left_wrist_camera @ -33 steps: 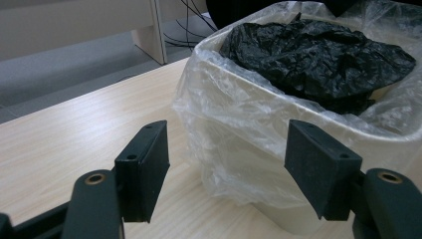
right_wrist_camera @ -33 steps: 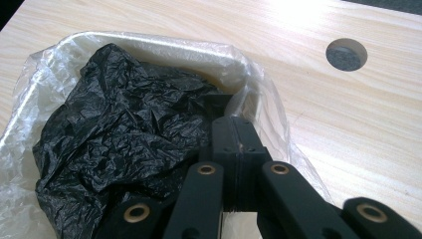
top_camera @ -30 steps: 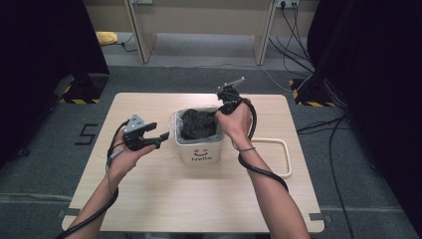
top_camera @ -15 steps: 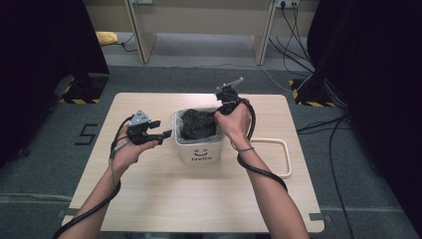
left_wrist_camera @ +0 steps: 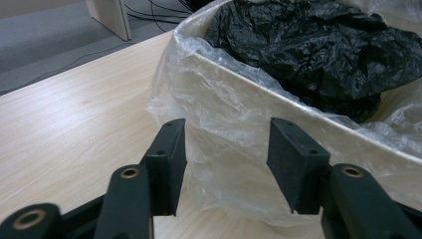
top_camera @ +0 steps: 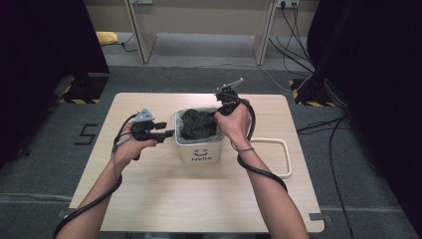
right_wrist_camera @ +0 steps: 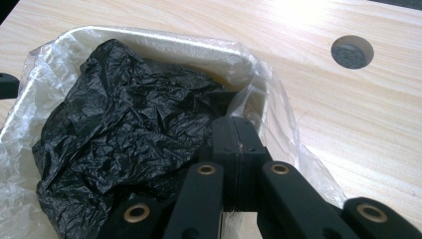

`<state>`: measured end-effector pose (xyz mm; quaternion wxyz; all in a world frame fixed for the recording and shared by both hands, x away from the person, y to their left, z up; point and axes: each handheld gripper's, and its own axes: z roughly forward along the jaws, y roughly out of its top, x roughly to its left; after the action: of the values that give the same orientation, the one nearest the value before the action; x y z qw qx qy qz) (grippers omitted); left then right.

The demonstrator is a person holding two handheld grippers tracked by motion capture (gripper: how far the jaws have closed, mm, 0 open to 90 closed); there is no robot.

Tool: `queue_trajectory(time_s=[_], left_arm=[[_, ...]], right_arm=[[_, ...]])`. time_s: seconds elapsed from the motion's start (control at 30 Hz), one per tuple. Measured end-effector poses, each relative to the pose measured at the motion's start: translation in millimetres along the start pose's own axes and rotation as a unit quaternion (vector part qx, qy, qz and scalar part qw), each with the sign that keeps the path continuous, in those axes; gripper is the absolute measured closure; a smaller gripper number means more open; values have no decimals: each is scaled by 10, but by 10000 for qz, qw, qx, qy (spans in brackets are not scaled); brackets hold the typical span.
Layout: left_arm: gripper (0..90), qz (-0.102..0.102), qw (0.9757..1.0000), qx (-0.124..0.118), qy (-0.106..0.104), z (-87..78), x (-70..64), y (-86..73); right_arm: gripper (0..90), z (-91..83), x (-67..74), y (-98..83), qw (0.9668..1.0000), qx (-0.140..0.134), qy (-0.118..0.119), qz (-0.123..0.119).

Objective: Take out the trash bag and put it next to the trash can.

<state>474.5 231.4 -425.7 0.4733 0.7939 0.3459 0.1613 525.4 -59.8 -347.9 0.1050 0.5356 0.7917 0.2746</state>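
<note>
Liner-removal step: right gripper pressed together, apparently pinching the clear liner at the bin far-right rim, mid-table; left gripper, jaws just closing, empty, at left rim—next, pinch liner, lift both sides.

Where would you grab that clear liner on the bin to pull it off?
Grip the clear liner where it folds down over the bin rim. There it hangs loose and crinkled outside the wall, thin enough to pinch. Come level from the bin's left side, as the left hand-held gripper does, one jaw either side of a fold; its jaws have just been closing, not yet pressing the film.
</note>
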Motion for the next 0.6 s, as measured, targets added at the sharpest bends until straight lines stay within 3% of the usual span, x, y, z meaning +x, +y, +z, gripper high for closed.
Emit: queue_trajectory(time_s=[0.6], left_arm=[[849,55,9998,-190,10,38,-47,28]], right_arm=[[900,4,-2,-1,10000,0,-1,15]])
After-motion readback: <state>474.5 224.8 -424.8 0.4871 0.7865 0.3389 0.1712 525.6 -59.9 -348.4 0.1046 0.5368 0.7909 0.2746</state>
